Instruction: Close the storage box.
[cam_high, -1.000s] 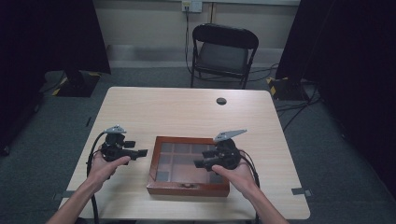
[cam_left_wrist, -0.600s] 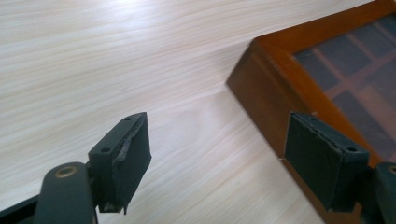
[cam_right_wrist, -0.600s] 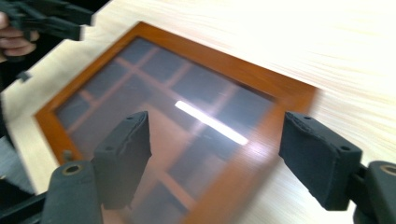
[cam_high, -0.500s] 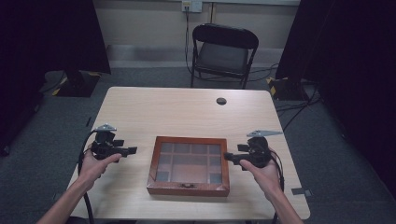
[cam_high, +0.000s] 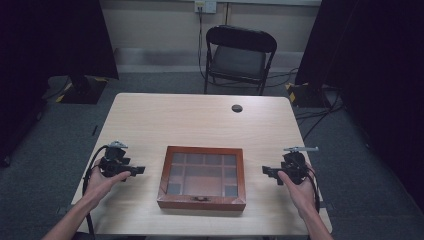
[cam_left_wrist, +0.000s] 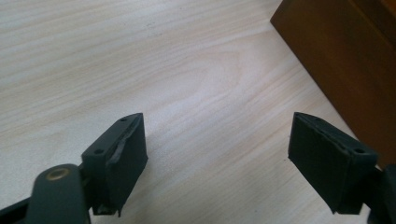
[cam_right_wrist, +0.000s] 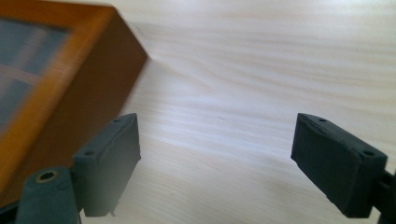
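Grey carpet spreads around a pale wooden table (cam_high: 200, 120), with a black folding chair (cam_high: 239, 56) standing beyond its far edge and dark curtains closing off both sides of the room. On the tabletop, toward the near edge and roughly centred, sits a wooden box (cam_high: 202, 177) with a glass lid, its dividers visible through the pane and a small clasp on the near wall. A small dark round disc (cam_high: 237, 108) lies far back on the table, right of centre, well apart from the box.

You have your left gripper (cam_high: 138, 170) out to the left of the box, held in your left hand (cam_high: 104, 181), pointing right toward the box's left wall with bare table between them. In the left gripper view its jaws stand spread wide with nothing between them but wood grain, and the box's dark brown side fills the upper right corner.

Your right gripper (cam_high: 267, 172) mirrors it on the right side, gripped by your right hand (cam_high: 297, 189) and aimed left at the box's right wall, again clear of it. In the right gripper view its jaws are likewise parted wide over empty tabletop, with the box's orange-brown corner and glass top at the upper left. Cables trail from both grippers back along your forearms.
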